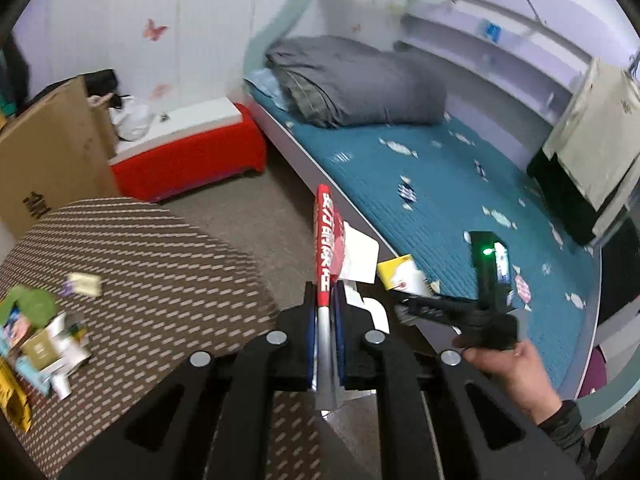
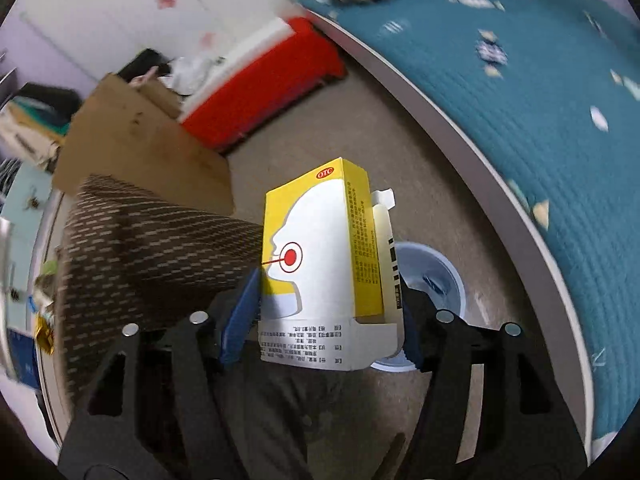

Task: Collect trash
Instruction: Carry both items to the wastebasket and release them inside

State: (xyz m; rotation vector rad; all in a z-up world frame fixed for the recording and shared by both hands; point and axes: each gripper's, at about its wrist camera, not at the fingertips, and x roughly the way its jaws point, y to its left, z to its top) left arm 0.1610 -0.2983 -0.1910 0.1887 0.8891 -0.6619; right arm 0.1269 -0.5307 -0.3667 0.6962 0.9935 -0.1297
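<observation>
Left wrist view: your left gripper (image 1: 325,300) is clenched on a red snack wrapper (image 1: 327,252), held above the floor beside the round patterned tabletop (image 1: 160,248).
Tabletop's left edge: a heap of trash (image 1: 44,340).
Right wrist view: your right gripper (image 2: 328,308) grasps a yellow-and-white medicine box (image 2: 320,256), over a pale blue bin (image 2: 436,272) on the floor beside the bed (image 2: 540,92).

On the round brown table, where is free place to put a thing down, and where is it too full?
The table is bare across its middle and toward the red box. It is crowded at its left edge, where trash lies piled.
</observation>
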